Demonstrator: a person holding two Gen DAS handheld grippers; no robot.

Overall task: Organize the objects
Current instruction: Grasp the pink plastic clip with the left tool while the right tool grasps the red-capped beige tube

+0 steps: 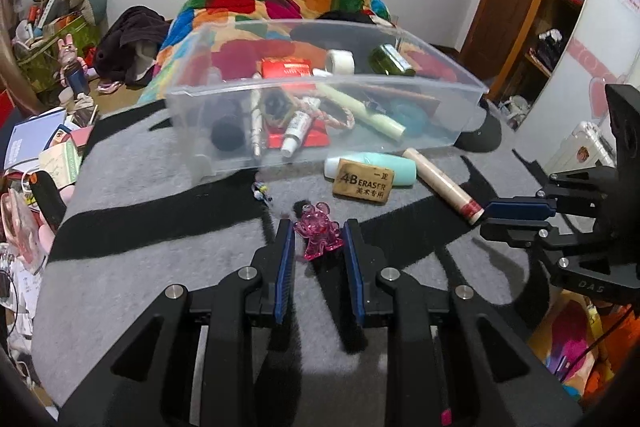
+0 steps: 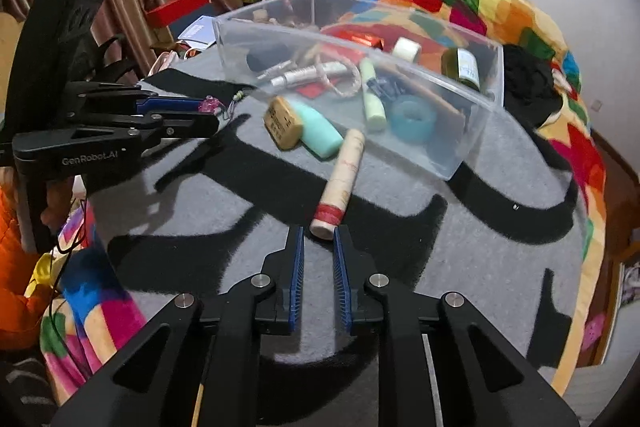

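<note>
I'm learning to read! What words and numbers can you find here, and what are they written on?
"4B ERASER": on the tan eraser, with small Chinese characters I can't make out.
"GenRobot.AI": on the left gripper, seen from the right wrist.
"DAS": on the right gripper, seen from the left wrist.
The red box, white tube and green bottle labels: too small or blurred to read.

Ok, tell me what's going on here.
A person is tidying small things on a grey blanket with two handheld grippers. The left gripper has its jaws closed on a pink toy. The right gripper pinches the near end of a tube. Neither thing is in the clear bin yet, which already holds several items.
</note>
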